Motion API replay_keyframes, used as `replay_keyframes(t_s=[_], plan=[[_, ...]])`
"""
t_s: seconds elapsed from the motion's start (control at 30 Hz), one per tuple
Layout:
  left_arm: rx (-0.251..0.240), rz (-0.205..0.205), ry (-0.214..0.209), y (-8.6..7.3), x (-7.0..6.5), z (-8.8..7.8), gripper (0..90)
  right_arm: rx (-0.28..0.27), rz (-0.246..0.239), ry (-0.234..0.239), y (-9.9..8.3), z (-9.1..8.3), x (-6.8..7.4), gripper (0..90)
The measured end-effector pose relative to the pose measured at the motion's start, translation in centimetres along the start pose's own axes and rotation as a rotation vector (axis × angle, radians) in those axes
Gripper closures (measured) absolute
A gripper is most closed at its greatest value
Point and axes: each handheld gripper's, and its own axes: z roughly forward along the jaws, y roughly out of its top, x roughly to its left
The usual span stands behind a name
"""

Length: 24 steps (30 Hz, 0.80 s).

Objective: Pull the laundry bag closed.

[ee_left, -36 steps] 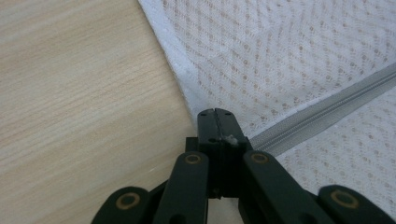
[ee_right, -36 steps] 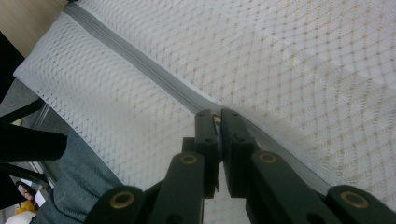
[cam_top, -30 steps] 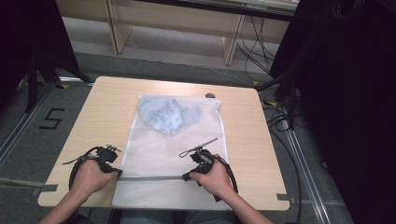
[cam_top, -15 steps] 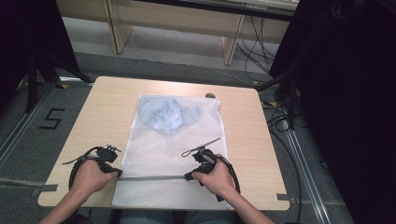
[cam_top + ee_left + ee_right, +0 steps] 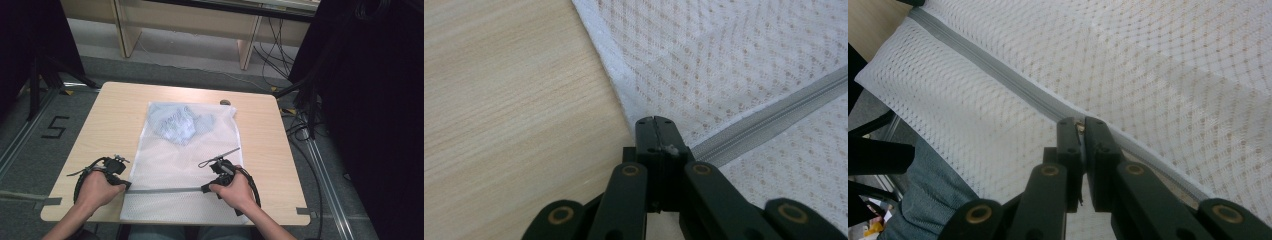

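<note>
Two claws work the near end of a white mesh laundry bag that lies flat along the middle of a pale wooden desk, its near edge hanging over the person's side. The left claw, held in the person's left hand, is pinched tight on the bag's left edge, right where the grey zipper begins. The right claw, in the right hand, is closed down on a small metal piece on the zipper, seemingly its pull, well along toward the bag's right side. The zipper runs straight across the mesh between the two claws. At the bag's far end a crumpled light-blue garment shows through the netting. A small dark object sits on the desk just beyond the bag's far right corner.
</note>
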Motion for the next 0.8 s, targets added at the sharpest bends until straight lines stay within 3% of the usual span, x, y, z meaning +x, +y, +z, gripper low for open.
replay_keyframes(t_s=[0.23, 0.27, 0.33, 0.6, 0.63, 0.8], plan=[[-0.005, -0.006, -0.001, 0.0, -0.1, 0.0, 89.9, -0.021, 0.009, -0.008, -0.2, -0.2, -0.3, 86.9], [-0.005, -0.006, -0.001, 0.0, -0.1, 0.0, 89.9, 0.002, 0.022, -0.004, -0.2, -0.4, -0.3, 86.9], [-0.006, -0.006, 0.000, 0.0, -0.1, 0.0, 89.9, -0.009, 0.006, -0.001, -0.3, -0.4, -0.5, 87.0], [-0.004, -0.005, 0.000, 0.0, -0.1, 0.0, 89.9, -0.003, 0.028, 0.001, -0.5, -0.7, -0.8, 86.9], [-0.004, -0.005, 0.000, 0.0, -0.1, 0.0, 89.9, -0.011, 0.005, -0.004, -0.5, -0.7, -1.0, 86.9], [-0.005, -0.007, 0.000, 0.0, -0.1, 0.0, 89.9, -0.017, 0.025, -0.006, -0.6, -0.9, -1.2, 86.9]])
